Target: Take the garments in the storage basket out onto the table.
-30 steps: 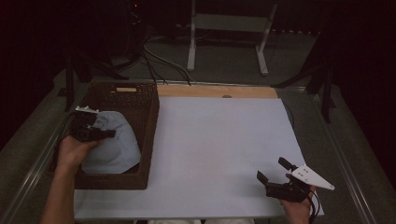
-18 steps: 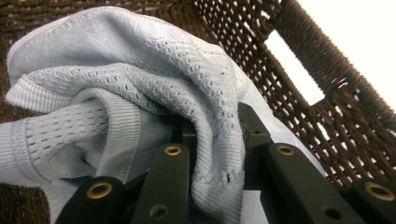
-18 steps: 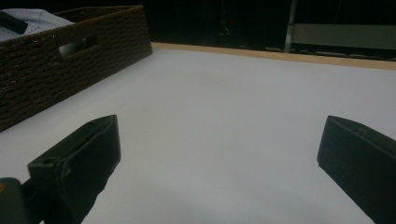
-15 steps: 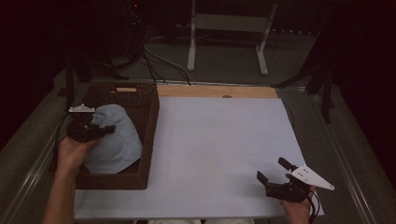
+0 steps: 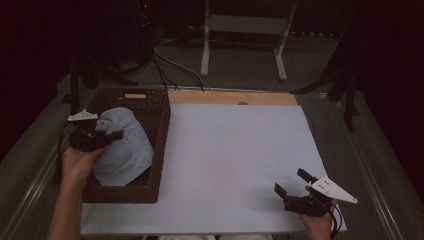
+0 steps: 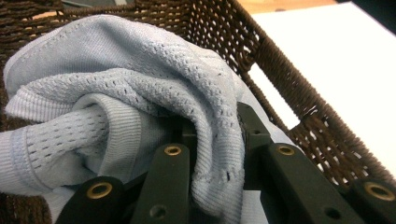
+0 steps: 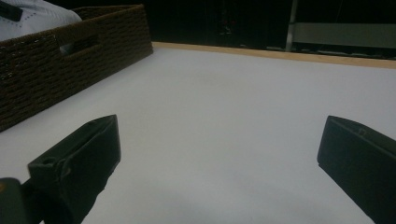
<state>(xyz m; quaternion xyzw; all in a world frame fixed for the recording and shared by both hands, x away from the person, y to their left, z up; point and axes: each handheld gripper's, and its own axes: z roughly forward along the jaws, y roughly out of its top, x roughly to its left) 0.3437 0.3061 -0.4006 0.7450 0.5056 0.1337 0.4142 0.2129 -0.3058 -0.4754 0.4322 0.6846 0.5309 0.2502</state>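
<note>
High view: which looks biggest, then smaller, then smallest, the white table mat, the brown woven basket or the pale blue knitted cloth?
1. White table mat, largest by far.
2. Brown woven basket.
3. Pale blue knitted cloth, smallest; it lies inside the basket, pinched by the left gripper.

The cloth (image 6: 140, 102) hides the left claw's (image 6: 217, 140) tips.

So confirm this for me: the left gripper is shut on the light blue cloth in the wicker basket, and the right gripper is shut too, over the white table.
One part is wrong: the right gripper is open, its jaws wide apart over the white table, as the right gripper view shows. The rest holds: the left gripper is shut on the light blue cloth in the wicker basket.
</note>
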